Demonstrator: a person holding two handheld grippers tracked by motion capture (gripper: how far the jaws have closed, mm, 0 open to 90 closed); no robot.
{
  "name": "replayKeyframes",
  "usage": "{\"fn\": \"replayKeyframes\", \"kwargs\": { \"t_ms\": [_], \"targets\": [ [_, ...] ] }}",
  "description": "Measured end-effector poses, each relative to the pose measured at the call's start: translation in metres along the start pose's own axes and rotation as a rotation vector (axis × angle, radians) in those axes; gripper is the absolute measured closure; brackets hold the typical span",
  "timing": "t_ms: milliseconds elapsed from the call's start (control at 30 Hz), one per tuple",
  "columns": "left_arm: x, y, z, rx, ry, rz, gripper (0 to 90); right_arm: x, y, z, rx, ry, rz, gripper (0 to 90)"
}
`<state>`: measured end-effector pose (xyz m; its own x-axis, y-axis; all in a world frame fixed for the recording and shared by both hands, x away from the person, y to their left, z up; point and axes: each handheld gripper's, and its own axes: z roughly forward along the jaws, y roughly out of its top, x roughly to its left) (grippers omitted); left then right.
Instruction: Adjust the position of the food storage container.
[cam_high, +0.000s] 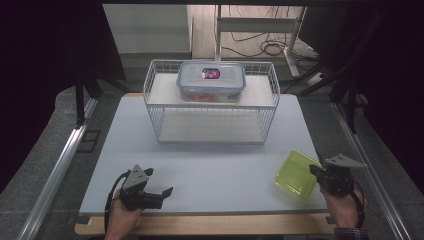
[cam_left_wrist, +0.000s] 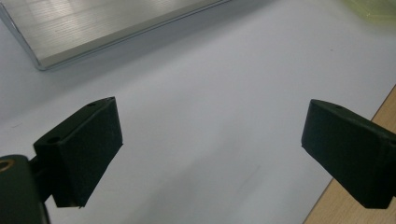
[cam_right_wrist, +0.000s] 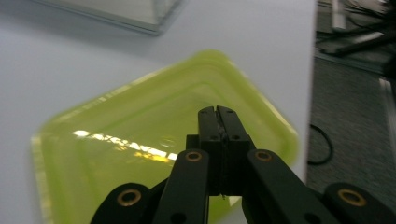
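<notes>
Right gripper (cam_right_wrist: 218, 111): jaws together, nothing between, over the translucent yellow-green plastic lid (cam_high: 296, 173) at near right. Left gripper (cam_high: 159, 192): jaws apart, empty, near left. White wire basket (cam_high: 210, 131) with clear lidded box (cam_high: 211, 81) stands far centre.

Two hands reach in from the near edge of the table, each holding a two-jaw gripper. The left hand (cam_high: 122, 212) sits near the front left corner; its left gripper (cam_high: 162, 192) lies low and roughly level, pointing right along the near edge, jaws spread wide with nothing between them. The right hand (cam_high: 345, 207) sits near the front right corner; its right gripper (cam_right_wrist: 218, 114) points away and to the left — black jaws pressed flat together, gripping nothing.
</notes>
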<state>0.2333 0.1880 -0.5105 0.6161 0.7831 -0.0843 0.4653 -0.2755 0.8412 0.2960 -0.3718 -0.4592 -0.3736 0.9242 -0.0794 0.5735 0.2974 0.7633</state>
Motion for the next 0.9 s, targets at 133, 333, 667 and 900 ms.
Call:
{"fn": "replayKeyframes", "kwargs": {
  "t_ms": [133, 333, 667, 900],
  "targets": [
    [0.000, 0.000, 0.001, 0.006, 0.005, 0.000, 5.3, -0.013, -0.007, 0.000, 0.021, -0.036, 0.035, 89.5],
    [0.000, 0.000, 0.001, 0.005, 0.002, -0.001, 5.4, -0.016, -0.020, -0.004, 0.037, -0.049, 0.047, 89.5],
    [-0.001, 0.000, 0.002, 0.012, -0.005, 0.003, 5.4, -0.002, -0.031, -0.012, 0.057, 0.002, 0.050, 89.5],
    [-0.001, 0.000, 0.003, 0.014, -0.008, 0.002, 5.3, 0.019, -0.029, -0.005, 0.066, 0.098, 0.038, 89.5]
  ]
}}
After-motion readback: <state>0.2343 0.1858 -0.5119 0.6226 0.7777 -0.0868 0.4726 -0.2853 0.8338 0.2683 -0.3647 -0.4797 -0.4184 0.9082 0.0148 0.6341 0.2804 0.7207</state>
